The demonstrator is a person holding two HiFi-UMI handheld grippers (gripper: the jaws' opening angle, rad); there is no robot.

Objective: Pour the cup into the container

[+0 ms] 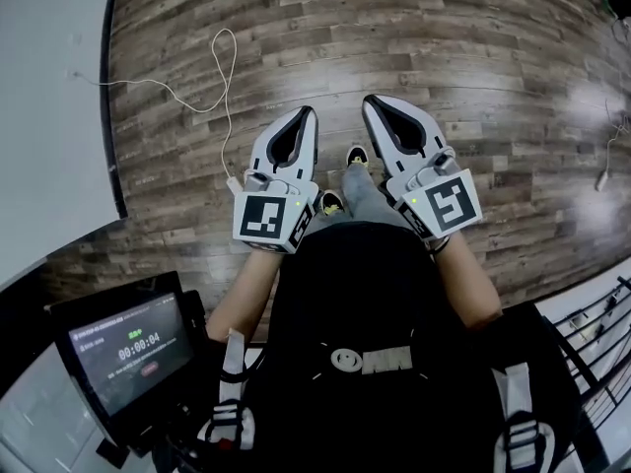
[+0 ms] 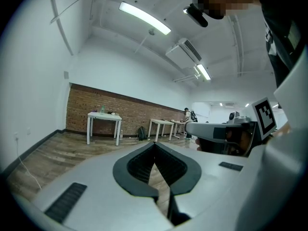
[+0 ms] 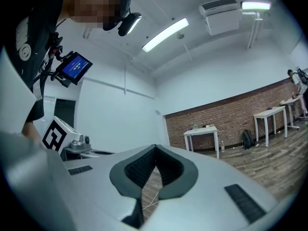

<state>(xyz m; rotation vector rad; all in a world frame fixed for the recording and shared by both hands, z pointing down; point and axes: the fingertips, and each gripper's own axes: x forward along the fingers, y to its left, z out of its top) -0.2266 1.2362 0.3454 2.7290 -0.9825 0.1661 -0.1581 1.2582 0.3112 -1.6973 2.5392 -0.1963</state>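
No cup or container can be made out in any view. In the head view my left gripper and right gripper are held side by side, pointing out over a wooden floor. Each one's fingertips meet, so both are shut with nothing between them. The left gripper view shows the left gripper closed at its tip, with the right gripper alongside it. In the right gripper view the right gripper is closed too, and the left gripper shows at the left.
A white cable trails over the floor ahead, beside a white wall. White tables stand far off along a brick wall. A screen hangs at the person's left, and their shoes show below.
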